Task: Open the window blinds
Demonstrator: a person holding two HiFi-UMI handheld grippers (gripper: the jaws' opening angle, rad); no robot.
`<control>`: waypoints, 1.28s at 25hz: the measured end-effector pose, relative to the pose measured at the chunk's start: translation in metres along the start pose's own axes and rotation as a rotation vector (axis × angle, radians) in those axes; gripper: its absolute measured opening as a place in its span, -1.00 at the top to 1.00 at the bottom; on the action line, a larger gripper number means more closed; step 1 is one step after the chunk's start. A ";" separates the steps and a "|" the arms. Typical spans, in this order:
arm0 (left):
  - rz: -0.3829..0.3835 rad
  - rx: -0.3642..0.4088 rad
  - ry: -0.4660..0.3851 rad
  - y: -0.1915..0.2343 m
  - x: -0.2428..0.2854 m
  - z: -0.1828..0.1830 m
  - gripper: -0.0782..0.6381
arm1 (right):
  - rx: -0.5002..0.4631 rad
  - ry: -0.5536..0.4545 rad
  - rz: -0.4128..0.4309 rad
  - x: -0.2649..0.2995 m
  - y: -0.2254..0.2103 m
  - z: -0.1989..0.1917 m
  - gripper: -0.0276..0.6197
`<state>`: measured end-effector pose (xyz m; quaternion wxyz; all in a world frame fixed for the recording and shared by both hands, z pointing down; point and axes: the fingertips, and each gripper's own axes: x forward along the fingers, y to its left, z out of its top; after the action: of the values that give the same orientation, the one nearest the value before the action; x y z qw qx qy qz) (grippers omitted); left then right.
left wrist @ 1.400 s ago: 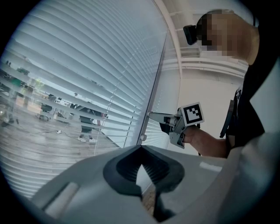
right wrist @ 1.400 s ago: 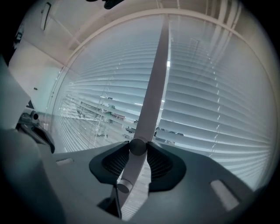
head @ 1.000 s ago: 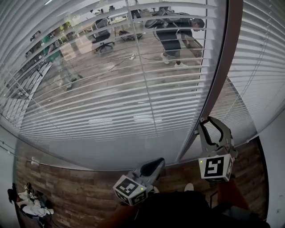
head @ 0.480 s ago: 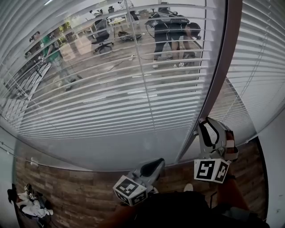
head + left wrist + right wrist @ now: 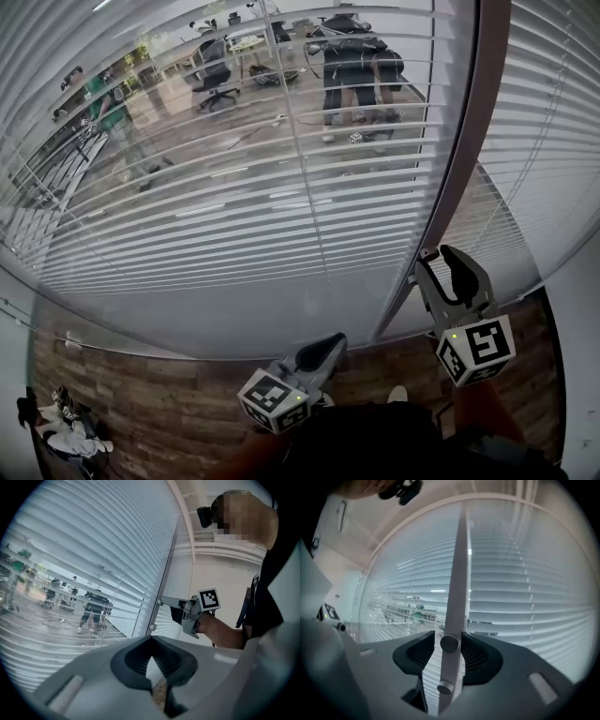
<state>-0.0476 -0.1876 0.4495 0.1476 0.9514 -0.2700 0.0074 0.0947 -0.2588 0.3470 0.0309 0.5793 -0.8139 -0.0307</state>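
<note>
White slatted blinds hang behind the glass, their slats tilted enough to show an office through them. A second blind hangs to the right of the brown window post. My right gripper is raised to the foot of that post and stands open. In the right gripper view the post runs between the jaws, with a round knob level with the tips and a second knob below it. I cannot tell if the jaws touch either knob. My left gripper hangs low by my body, shut and empty.
A wood floor lies below the glass, with a heap of shoes and cloth at the lower left. A figure and office chairs show in the glass. A pale wall closes in on the right.
My right gripper has rolled and shifted a little to the right, its tips staying at the post. The figure in the glass has moved. The left gripper has kept still.
</note>
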 end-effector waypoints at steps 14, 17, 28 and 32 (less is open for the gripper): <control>0.002 0.003 -0.002 0.000 0.008 0.011 0.78 | 0.216 0.016 0.023 0.009 -0.013 -0.005 0.37; 0.010 -0.004 0.003 0.002 0.011 0.017 0.78 | 0.204 0.027 0.014 0.012 -0.017 -0.004 0.41; 0.004 -0.007 0.002 0.005 0.013 0.009 0.78 | 0.087 0.055 -0.010 0.015 -0.019 -0.007 0.44; 0.003 -0.007 0.000 0.004 0.008 0.016 0.78 | 0.010 0.073 -0.014 0.015 -0.015 0.001 0.44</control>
<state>-0.0434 -0.1994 0.4355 0.1508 0.9505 -0.2716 0.0070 0.1035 -0.2781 0.3448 0.0575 0.5859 -0.8083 -0.0059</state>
